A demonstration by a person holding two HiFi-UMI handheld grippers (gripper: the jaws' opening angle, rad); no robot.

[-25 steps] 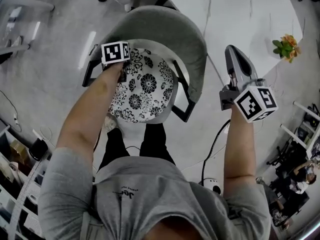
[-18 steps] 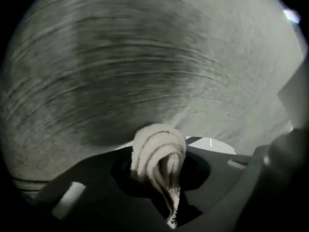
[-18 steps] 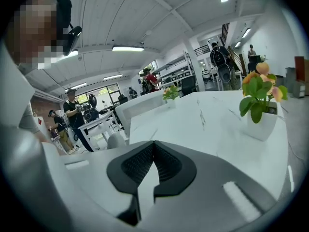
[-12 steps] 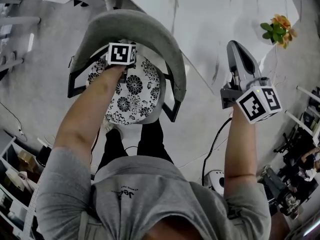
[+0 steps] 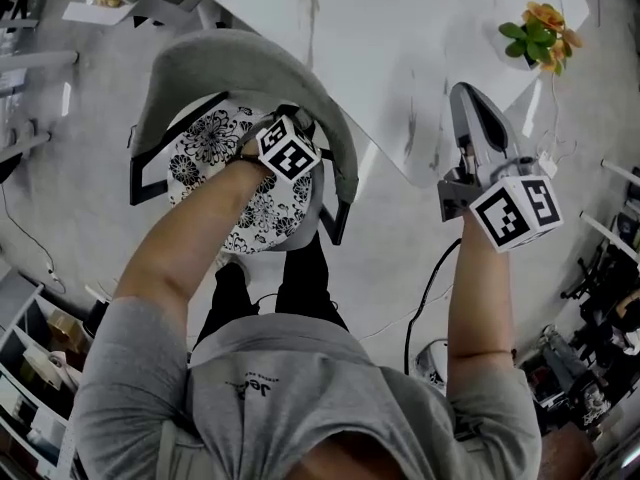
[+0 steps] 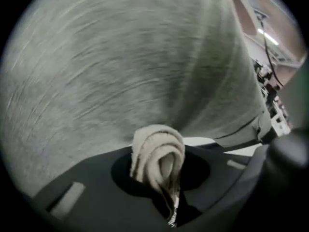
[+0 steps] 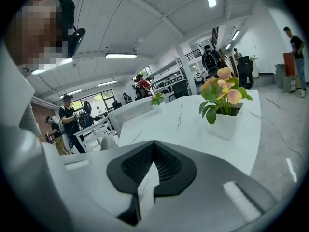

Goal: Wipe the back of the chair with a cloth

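The chair has a curved grey backrest [image 5: 235,63] and a floral seat cushion [image 5: 215,143]; it stands in front of me in the head view. My left gripper [image 5: 297,131] is at the right inner side of the backrest, shut on a rolled pale cloth [image 6: 155,151]. In the left gripper view the grey backrest fabric [image 6: 120,66] fills the frame just beyond the cloth; whether they touch I cannot tell. My right gripper [image 5: 463,98] is held up to the right, away from the chair, over the white table's edge. Its jaws [image 7: 153,146] are shut with nothing between them.
A white table [image 5: 420,38] stands behind the chair, with a potted plant [image 5: 535,33] on it. Black armrests [image 5: 335,218] flank the seat. A cable [image 5: 425,288] runs over the floor at the right. Shelving stands at the lower left. Several people stand far off in the right gripper view.
My left gripper has moved with the cloth from the backrest's left part across to its right inner side. The right gripper has stayed almost in place.
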